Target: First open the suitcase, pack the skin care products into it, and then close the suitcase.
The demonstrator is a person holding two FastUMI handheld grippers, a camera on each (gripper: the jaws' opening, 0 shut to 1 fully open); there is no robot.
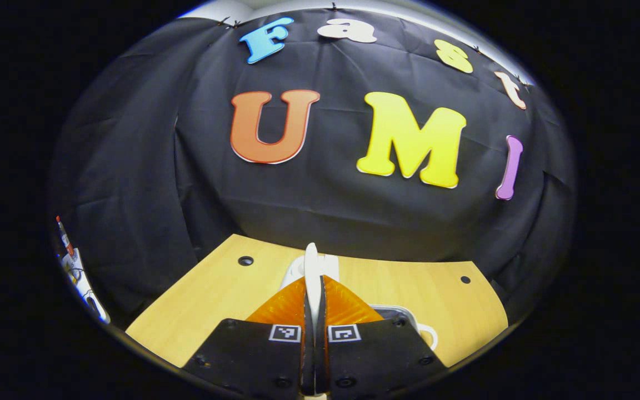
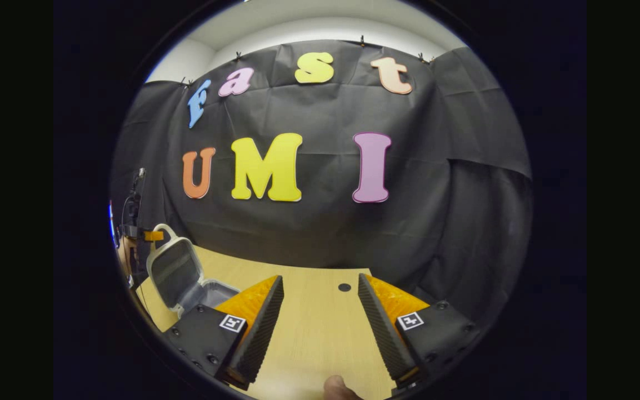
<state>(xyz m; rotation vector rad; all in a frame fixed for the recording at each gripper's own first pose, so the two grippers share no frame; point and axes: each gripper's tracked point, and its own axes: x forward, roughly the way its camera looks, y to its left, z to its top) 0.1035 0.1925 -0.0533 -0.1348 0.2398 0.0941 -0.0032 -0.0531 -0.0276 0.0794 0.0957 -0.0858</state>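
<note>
Booth: I see black cloth hung behind a pale wooden bench (image 2: 320, 328) with small round holes in its top.

Suitcase: in the right gripper view the suitcase (image 2: 184, 278) sits far to the left on the bench, a small hard-shell case, light rim, dark inside. It is already open.

Lid: the lid (image 2: 173, 269) stands nearly upright, tilted back, with a looped handle (image 2: 164, 230) on its top edge.

Left claw: my left claw (image 1: 313, 289) has its fingers drawn almost together on a thin white edge (image 1: 311, 272) that runs up between them. I take this for the rim of the lid, seen edge-on, though I cannot be sure.

Right claw: my right claw (image 2: 320, 311) is spread wide and holds nothing, hanging over bare bench well apart from the case. A fingertip (image 2: 335, 386) of the hand holding it shows at the bottom.

Skin care products: I cannot make any out from here.

Handling, my judgement: the shell looks stiff, light and smooth, so it may slide on the bench if pushed sideways. The lid looks free to swing and could drop if released.

Where to hold: the rim of the lid or the handle loop; both offer a thin, firm edge that narrow fingers can pinch.
</note>
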